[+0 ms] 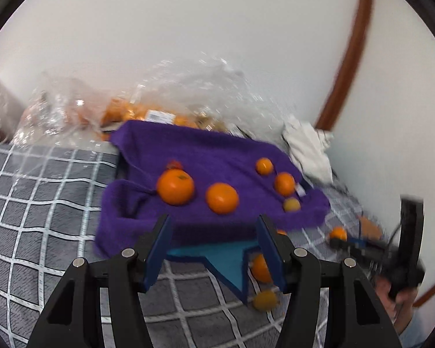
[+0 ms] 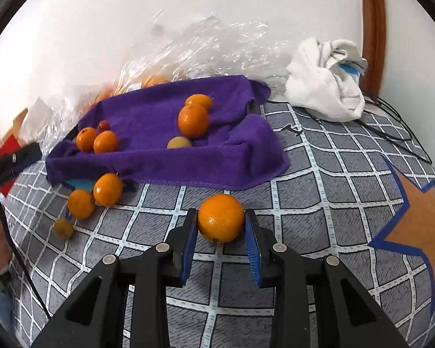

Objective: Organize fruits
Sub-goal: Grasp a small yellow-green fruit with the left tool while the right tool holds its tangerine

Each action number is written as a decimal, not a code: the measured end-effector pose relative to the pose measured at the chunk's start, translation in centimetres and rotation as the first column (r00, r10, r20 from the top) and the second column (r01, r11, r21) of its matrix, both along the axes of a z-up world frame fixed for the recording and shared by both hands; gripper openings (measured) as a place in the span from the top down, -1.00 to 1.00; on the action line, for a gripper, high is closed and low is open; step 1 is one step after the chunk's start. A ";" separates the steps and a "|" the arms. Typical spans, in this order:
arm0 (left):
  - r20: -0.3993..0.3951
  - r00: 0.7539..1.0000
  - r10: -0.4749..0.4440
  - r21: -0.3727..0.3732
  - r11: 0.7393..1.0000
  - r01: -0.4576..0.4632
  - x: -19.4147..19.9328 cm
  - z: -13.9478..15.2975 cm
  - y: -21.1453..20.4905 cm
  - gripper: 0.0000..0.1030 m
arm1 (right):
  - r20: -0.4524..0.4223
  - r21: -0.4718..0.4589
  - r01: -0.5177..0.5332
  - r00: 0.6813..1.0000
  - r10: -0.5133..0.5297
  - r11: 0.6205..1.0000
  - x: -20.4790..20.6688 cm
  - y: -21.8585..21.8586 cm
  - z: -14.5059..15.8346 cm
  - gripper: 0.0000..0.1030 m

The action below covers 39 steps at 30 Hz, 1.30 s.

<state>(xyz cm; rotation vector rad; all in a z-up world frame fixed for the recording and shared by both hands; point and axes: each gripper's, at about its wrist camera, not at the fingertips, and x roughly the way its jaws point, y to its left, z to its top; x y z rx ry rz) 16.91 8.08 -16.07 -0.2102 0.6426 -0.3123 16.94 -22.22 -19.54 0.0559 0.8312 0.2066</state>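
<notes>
Purple cloth (image 1: pixel 194 150) is lining a shallow tray on the grey checked bed (image 1: pixel 43 203) in the left wrist view, with five oranges resting inside. The left hand-held gripper (image 1: pixel 214 246) is hovering half-wide and empty near the tray's front edge, where more fruit is lying loose.

In the right wrist view, the right hand-held gripper (image 2: pixel 221 232) is clamping one orange (image 2: pixel 221 218) narrowly between its blue pads, above the bed, in front of the tray. Lifting it clear over the cloth rim before releasing should be keeping it from rolling off.
</notes>
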 end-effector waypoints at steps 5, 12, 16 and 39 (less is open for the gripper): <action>-0.077 0.994 -0.076 0.020 0.997 0.078 -1.3 -1.4 -1.7 -0.10 | -0.005 0.019 -0.002 1.000 0.002 1.000 0.0 -0.1 -0.1 0.39; -0.144 0.980 -0.141 0.012 0.990 0.144 -1.9 -2.7 -3.5 -0.09 | -0.012 0.024 -0.007 1.000 0.008 1.000 0.1 -0.1 -0.1 0.39; -0.154 0.978 -0.144 0.043 0.987 0.152 -2.1 -3.0 -4.1 0.05 | -0.012 0.034 -0.011 1.000 0.011 0.999 0.1 -0.2 -0.1 0.38; -0.030 0.997 0.068 0.032 0.997 -0.067 -2.2 -1.8 -0.9 0.55 | 0.024 0.055 -0.033 0.999 0.031 0.998 -0.6 -0.1 0.4 0.39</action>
